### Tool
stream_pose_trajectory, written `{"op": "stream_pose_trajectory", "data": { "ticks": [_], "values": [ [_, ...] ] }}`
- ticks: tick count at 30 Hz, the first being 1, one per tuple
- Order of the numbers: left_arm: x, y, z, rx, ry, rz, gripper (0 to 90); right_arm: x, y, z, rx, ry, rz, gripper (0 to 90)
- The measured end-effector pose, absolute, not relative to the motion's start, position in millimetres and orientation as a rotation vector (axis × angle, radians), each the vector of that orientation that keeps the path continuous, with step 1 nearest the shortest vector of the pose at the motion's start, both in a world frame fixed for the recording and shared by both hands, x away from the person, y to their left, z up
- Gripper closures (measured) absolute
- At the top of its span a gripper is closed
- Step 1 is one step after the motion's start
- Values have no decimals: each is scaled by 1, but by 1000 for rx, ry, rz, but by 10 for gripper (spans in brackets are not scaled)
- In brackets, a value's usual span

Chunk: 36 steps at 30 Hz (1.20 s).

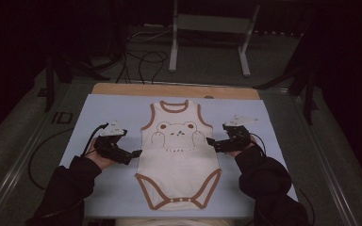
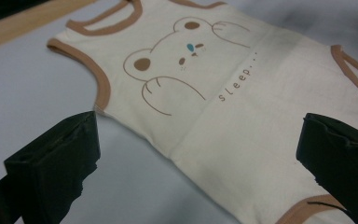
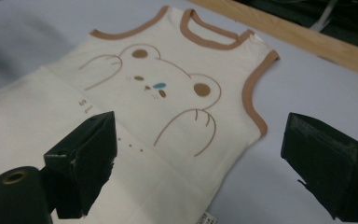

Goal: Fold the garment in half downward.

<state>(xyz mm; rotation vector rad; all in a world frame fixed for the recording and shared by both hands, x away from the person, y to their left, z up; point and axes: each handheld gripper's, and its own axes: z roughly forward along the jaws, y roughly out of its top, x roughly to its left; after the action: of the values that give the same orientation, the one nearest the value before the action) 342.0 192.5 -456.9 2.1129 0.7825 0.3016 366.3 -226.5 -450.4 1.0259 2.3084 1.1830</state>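
On the desk (image 1: pixel 99 106) a bodysuit (image 1: pixel 178 162) lies flat; the left hand-held gripper (image 1: pixel 134 154) and right hand-held gripper (image 1: pixel 210 141) flank it, both spread wide, grasping nothing.

A cream sleeveless bodysuit (image 3: pixel 168 116) with brown trim lies flat on a pale blue mat (image 3: pixel 307 88), printed with a bear face and raised paws. The right gripper (image 3: pixel 205 158) has its two black jaws spread wide, one over the fabric, the other over bare mat beside the armhole. A wooden edge (image 3: pixel 303 39) runs beyond the mat.
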Motion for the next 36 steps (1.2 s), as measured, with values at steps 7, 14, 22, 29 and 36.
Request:
{"op": "stream_pose_trajectory", "data": {
  "ticks": [7, 14, 22, 29, 36],
  "values": [
    [353, 188, -472, 2126, 834, 290, 12, 376, -224, -471, 1083, 2354, 1111, 200],
    [365, 180, -485, 2154, 855, 283, 67, 387, -219, -487, 1150, 2379, 1054, 275],
    [377, 175, -494, 2169, 927, 263, 162, 397, -218, -497, 1199, 2377, 1004, 332],
    [388, 168, -503, 2217, 994, 275, 298, 406, -215, -507, 1238, 2391, 954, 392],
    [395, 158, -511, 2269, 1027, 323, 465, 412, -212, -514, 1252, 2396, 878, 496]
  ]
}}
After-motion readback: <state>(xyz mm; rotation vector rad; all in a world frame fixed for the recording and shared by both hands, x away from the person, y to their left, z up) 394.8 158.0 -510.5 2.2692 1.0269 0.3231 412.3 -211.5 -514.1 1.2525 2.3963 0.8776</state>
